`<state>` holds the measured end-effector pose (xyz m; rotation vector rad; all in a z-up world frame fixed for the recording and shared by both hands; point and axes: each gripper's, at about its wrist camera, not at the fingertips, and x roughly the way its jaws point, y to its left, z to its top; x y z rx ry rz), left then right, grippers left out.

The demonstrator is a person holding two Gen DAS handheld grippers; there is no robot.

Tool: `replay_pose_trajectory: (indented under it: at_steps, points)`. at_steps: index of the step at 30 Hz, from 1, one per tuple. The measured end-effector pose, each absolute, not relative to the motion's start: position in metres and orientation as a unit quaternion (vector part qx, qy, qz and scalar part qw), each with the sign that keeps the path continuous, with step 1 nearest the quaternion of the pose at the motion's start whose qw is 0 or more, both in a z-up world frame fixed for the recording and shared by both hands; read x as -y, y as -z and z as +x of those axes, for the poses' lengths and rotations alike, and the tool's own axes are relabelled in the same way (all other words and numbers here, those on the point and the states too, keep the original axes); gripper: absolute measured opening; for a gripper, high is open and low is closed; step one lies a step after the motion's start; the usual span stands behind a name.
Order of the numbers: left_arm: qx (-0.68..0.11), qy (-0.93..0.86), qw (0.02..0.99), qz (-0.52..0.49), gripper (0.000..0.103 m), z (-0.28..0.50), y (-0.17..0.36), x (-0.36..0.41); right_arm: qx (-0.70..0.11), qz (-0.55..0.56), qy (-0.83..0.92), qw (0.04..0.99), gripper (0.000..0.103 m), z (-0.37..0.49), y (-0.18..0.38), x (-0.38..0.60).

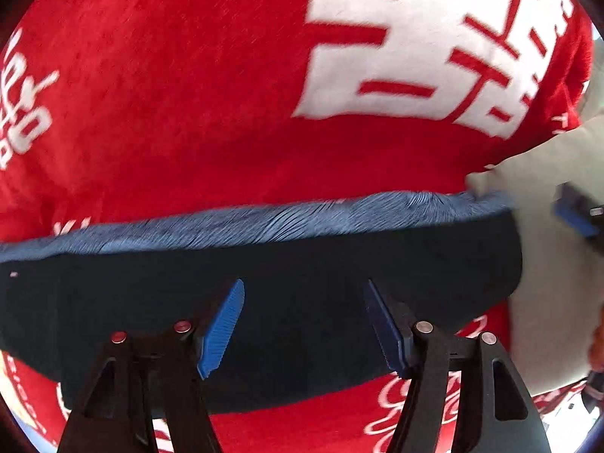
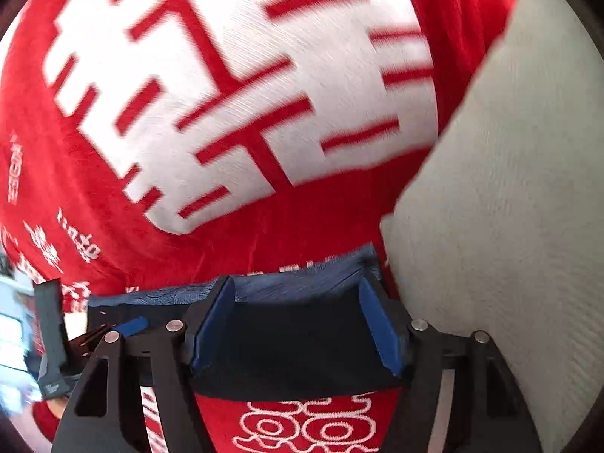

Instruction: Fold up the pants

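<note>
While both tools gape, only the right tool (image 2: 298, 324) perhaps touches the pants (image 2: 302, 339).

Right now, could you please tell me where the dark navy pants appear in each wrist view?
Left wrist: the dark navy pants form a wide band across the lower half, between the open blue fingers.
Right wrist: the pants lie low at centre, between the fingers.
Shared landmark: the large white character on the red blanket.
</note>
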<state>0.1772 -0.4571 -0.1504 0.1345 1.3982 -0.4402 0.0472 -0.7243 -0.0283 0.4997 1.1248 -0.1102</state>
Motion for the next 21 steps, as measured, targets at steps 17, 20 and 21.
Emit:
replay_pose_trajectory:
  at_steps: [17, 20, 21]
  points:
    - [-0.622, 0.104, 0.773, 0.066, 0.084, 0.204, 0.22, 0.44, -0.631, 0.148, 0.037, 0.761, 0.033, 0.091, 0.146, 0.675]
    - [-0.617, 0.088, 0.78, 0.057, 0.084, 0.226, 0.22, 0.438, -0.625, 0.152, 0.055, 0.763, 0.033, 0.104, 0.147, 0.683]
    - [-0.614, 0.082, 0.783, 0.056, 0.084, 0.232, 0.219, 0.436, -0.625, 0.156, 0.063, 0.762, 0.034, 0.106, 0.146, 0.685]
